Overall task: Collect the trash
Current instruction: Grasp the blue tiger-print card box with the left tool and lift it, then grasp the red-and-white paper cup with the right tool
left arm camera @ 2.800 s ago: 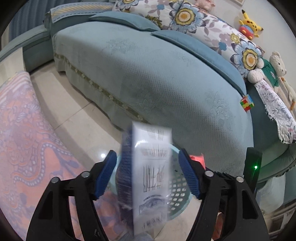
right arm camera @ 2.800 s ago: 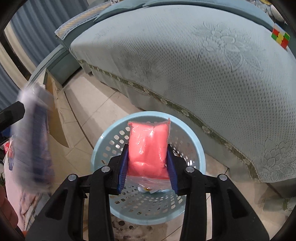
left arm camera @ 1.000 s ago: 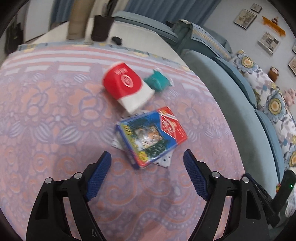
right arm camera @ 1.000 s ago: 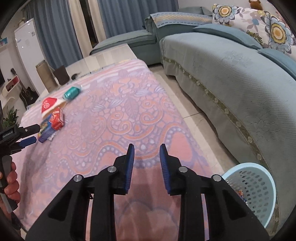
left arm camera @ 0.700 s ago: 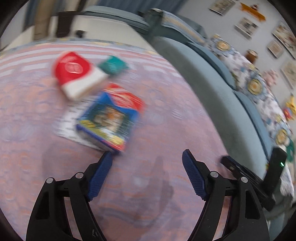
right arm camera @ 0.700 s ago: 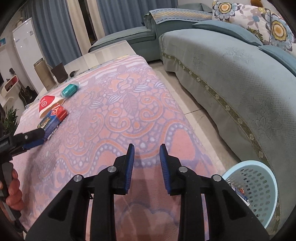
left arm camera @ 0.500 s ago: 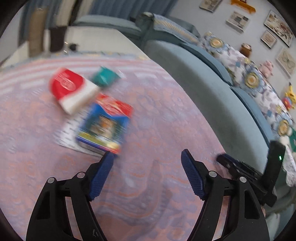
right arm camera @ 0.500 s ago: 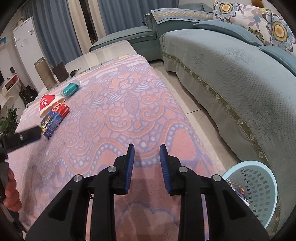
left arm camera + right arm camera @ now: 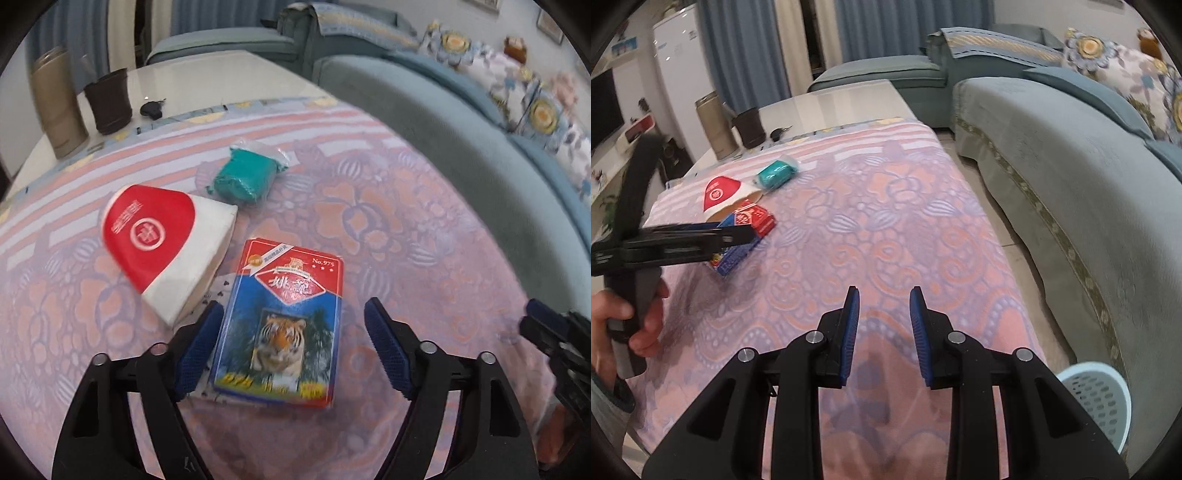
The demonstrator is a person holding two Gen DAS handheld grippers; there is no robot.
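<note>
Blue pads frame the scene at the left gripper, whose jaws stand wide apart on either side of a blue and red card box with a tiger on its front. The box lies flat on the surface, which is draped in a pink and lavender patterned cloth, and rests partly on a white dotted sheet. The left pad sits just beside the box's edge; the right pad is clear of it.

Seen from the right wrist view, the left gripper reaches in level from the left, low over the box, with the person's left hand wrapped around its handle. Whether it touches the box I cannot tell.

Just beyond the box lies a red and white packet, and past that a teal bundle in clear wrap. At the far end stand a tan canister and a dark cup, with a black key fob beside them.

The right gripper hangs over the near part of the cloth, pointing along the surface, its jaws a narrow gap apart and gripping nothing. A pale blue perforated basket sits on the floor to its right, next to the teal sofa.
</note>
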